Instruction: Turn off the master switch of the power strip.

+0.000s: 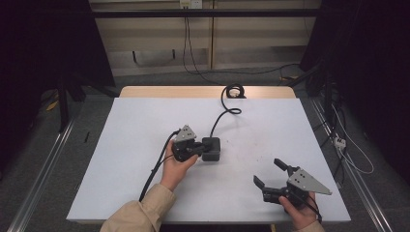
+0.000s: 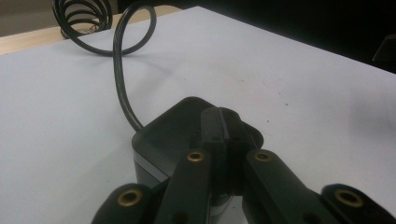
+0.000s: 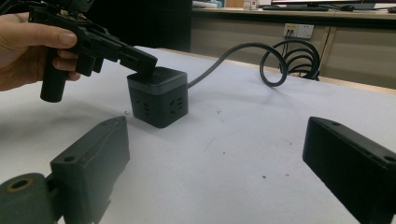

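High view showed left gripper [image 1: 197, 147] closed, tips resting on top of black socket cube [image 1: 212, 149] on counter [image 1: 121, 159]; right gripper [image 1: 269, 173] open, well apart, empty.

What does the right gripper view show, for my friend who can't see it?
A black cube power socket sits on a white table, its cable looping behind. The left gripper, jaws shut, rests its tip on the cube's top, while the right gripper waits open nearby.
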A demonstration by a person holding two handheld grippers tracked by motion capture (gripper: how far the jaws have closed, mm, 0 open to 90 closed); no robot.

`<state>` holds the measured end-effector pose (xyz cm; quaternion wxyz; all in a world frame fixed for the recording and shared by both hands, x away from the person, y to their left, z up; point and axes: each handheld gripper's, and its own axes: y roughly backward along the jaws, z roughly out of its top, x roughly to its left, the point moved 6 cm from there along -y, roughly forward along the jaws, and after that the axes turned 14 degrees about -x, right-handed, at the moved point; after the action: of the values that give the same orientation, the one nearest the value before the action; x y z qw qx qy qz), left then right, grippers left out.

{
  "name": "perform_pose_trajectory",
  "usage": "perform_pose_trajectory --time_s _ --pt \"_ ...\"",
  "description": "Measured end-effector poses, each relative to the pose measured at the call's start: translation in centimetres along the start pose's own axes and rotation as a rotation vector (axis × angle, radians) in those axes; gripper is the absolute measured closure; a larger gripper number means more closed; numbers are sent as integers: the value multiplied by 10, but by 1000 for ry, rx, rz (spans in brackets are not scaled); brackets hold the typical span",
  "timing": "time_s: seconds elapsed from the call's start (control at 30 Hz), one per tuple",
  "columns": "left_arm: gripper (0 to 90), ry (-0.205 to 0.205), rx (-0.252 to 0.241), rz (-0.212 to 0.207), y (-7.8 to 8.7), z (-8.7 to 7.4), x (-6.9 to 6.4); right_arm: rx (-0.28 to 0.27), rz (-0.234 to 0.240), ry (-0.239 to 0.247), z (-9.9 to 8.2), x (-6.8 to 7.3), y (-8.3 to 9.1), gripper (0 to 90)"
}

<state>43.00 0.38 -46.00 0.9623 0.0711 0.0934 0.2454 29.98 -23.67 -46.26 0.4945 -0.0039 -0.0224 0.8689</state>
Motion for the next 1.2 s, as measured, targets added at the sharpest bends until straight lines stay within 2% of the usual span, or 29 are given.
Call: perform_pose_trajectory --time_s 0.2,0.3,0.43,1.2 --pt "900 -7 2 2 0 0 0 0 1 0 0 0 0 70" --pt "900 6 2 0 0 0 0 1 1 -2 0 1 0 70" --pt "900 -12 7 6 0 0 -2 3 3 -3 0 1 0 70" --pt "900 -19 9 6 0 0 -2 5 6 1 -1 2 -1 71"
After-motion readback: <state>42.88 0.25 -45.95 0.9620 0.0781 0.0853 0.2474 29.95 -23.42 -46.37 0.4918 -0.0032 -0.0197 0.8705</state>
